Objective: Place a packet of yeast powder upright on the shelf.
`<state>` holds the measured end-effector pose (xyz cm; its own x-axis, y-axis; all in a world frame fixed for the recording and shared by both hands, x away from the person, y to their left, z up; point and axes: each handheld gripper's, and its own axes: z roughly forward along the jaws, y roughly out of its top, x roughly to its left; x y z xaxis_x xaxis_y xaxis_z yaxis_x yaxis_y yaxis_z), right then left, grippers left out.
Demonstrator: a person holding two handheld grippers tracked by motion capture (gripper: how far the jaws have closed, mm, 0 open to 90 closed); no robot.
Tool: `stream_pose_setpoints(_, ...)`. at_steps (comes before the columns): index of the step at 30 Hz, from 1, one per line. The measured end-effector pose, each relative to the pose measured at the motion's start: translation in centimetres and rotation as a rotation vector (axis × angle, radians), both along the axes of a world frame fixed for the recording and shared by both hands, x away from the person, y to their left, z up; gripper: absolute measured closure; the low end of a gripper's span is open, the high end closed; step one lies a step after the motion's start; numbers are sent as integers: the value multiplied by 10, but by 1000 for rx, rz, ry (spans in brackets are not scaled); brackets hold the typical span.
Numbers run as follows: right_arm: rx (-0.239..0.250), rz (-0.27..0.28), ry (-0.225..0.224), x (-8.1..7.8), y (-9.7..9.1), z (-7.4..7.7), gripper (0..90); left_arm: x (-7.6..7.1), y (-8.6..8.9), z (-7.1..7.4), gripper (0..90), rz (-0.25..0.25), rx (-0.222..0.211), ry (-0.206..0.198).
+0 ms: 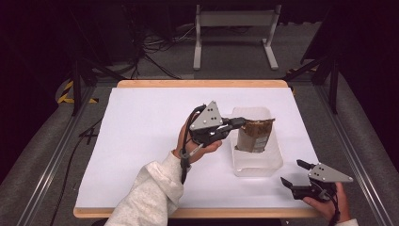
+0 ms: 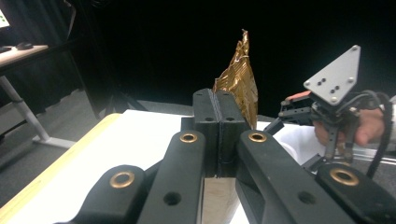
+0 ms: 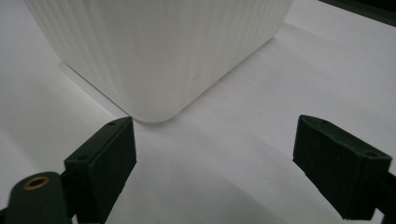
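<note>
While the gold foil bag (image 1: 255, 134) stands upright in the white ribbed bin (image 1: 256, 162) just right of the tabletop (image 1: 141, 141) centre, the left tongs (image 1: 240, 123) clamp its top edge from nine o'clock. At five o'clock of the bin, well apart, the right tongs (image 1: 294, 173) rest wide and hold nothing.

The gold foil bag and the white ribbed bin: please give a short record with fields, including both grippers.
held thing: crinkled gold foil bag, standing upright inside the bin
container: white ribbed plastic bin on the white table sheet
left gripper: jaws shut on the bag's upper edge
right gripper: jaws open, holding nothing, near the bin's corner
</note>
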<state>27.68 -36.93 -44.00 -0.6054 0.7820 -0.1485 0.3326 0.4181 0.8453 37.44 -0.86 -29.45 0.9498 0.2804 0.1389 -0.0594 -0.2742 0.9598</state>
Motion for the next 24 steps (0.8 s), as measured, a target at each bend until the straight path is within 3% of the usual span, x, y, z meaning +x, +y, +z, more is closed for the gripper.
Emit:
stream_pose_setpoints(4, 2, -1, -2, 0, -1, 0, 139, 3, -5, -3, 900, -15, -2, 2)
stream_pose_setpoints(10, 5, -5, -4, 0, -1, 0, 139, 4, -11, -2, 900, 7, 9, -23)
stream_pose_setpoints(15, 5, -2, -6, -1, -1, 1, 139, 8, -15, -2, 900, -16, -14, 6)
stream_pose_setpoints(20, 4, -2, -9, -1, -1, 1, 140, 10, -20, -6, 900, 1, -26, 7)
stream_pose_setpoints(22, 8, -3, -5, -1, -1, 1, 139, 11, -22, -7, 900, -35, -36, 32)
stream_pose_setpoints(24, 4, -2, -7, -1, -1, 0, 140, 7, -24, -7, 900, -38, -30, 21)
